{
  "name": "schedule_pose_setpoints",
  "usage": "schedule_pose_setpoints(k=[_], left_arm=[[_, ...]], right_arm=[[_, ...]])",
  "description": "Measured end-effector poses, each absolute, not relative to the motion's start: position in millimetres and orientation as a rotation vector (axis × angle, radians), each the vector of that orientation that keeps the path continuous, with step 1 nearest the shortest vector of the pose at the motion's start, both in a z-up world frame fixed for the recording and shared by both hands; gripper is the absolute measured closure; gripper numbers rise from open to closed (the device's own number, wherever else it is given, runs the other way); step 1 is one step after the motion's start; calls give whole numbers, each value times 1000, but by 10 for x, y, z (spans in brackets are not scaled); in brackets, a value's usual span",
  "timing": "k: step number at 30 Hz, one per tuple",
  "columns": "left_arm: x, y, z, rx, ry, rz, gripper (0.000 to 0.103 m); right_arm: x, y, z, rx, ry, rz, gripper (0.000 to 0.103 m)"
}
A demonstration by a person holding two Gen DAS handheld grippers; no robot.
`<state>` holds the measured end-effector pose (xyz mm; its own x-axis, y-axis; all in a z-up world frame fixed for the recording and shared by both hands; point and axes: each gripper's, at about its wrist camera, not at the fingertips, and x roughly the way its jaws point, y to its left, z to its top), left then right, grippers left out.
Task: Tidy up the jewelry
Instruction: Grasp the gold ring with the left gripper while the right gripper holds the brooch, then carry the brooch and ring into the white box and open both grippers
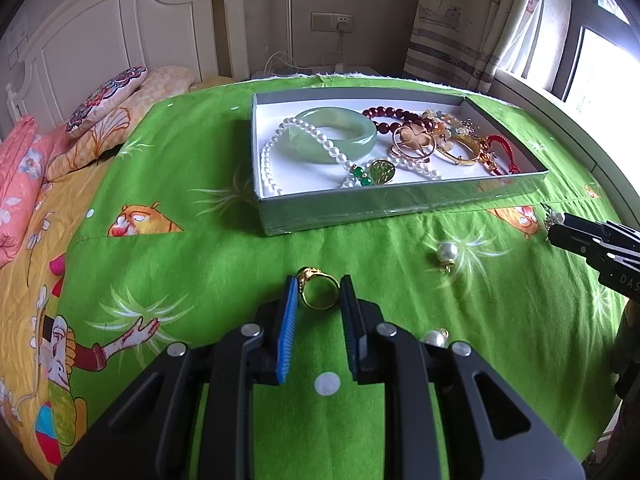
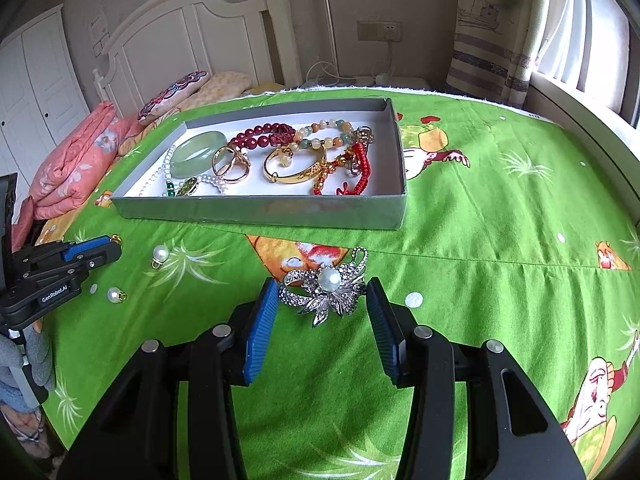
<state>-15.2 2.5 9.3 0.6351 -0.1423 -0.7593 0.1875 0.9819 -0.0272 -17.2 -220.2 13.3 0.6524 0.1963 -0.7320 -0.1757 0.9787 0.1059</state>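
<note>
Green printed bedspread [image 1: 200, 240] forms the work surface; it is soft, so small items sink slightly into it.

Left gripper [image 1: 320, 292]: its pads [image 1: 290, 320] stand close together on either side of a gold ring [image 1: 307, 276] and appear to touch both flanks of it; the ring lies at the fingertips, on or just above the cloth. The ring is judged light, rigid and smooth; hold it across the band, since the setting offers a poor seat for the pads and polished metal may slip.

Right gripper [image 2: 322, 296]: fingers are half closed and clamped on a silver brooch [image 2: 330, 280] with a central pearl; the left wrist view shows the brooch at that gripper's tip. The brooch is judged light but delicate; thin petals and set stones may bend or shed; grip on the outer metal frame, not on the pearl.

Two pearl drops [image 1: 447, 252] [image 1: 434, 336] lie loose on the cloth between the grippers; they are round, smooth and likely to roll; the gold loop is the safer hold.

Beyond them stands a shallow grey box [image 1: 360, 204], open-topped, undivided. Contents: a pale jade bangle [image 1: 320, 140] with a pearl necklace [image 1: 272, 160] draped across it; a green pendant [image 1: 382, 170] at the near wall; dark red beads [image 1: 384, 114] at the far wall; gold bangles [image 2: 296, 176] in the middle; a red cord [image 2: 362, 172] at the right end. Items overlap; free floor remains at the left corners.

Farthest back, a white headboard [image 1: 100, 40] stands against the wall.
</note>
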Motion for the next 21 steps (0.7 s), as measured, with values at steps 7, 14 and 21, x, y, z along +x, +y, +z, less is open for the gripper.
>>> schedule_pose_setpoints(k=[7, 14, 21], left_arm=[[-258, -7, 181, 76, 835, -185, 82], [-304, -89, 235, 104, 819, -182, 82], [-329, -120, 303, 114, 802, -179, 82]], right_arm=[[-213, -2208, 161, 29, 812, 215, 58], [-255, -2205, 187, 33, 794, 221, 58], [-285, -2182, 239, 36, 769, 229, 58]])
